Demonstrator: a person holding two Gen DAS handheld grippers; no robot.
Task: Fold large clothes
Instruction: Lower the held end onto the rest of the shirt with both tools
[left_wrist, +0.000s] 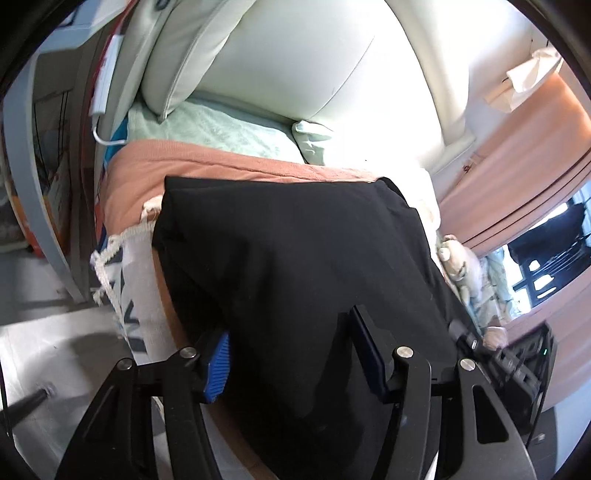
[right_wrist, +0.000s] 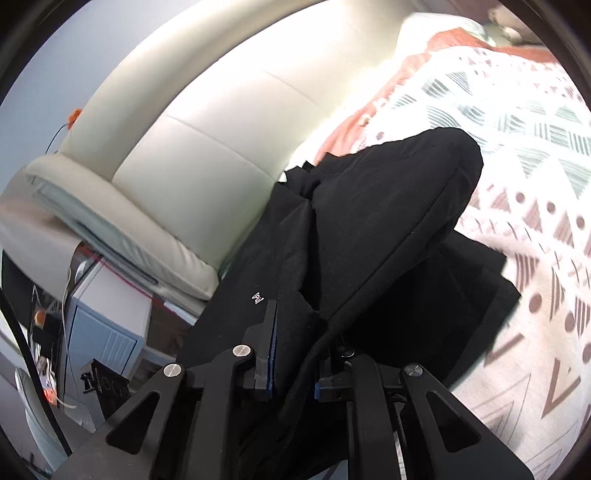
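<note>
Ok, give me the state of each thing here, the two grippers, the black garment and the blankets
left gripper: jaws apart, black cloth between them
right gripper: shut on black garment
black garment: bunched, partly folded
patterned blanket: spread under garment
orange blanket: lying flat

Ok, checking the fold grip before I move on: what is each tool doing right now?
Left tool: open, black garment lying between its fingers, not pinched.
Right tool: shut on the black garment.

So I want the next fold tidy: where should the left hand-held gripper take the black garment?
Judging by the left wrist view, take the black garment at its near left edge, beside the blue pad, coming in from the sofa's front. That edge hangs past the orange blanket with open space beneath, so one finger could slip under.
</note>
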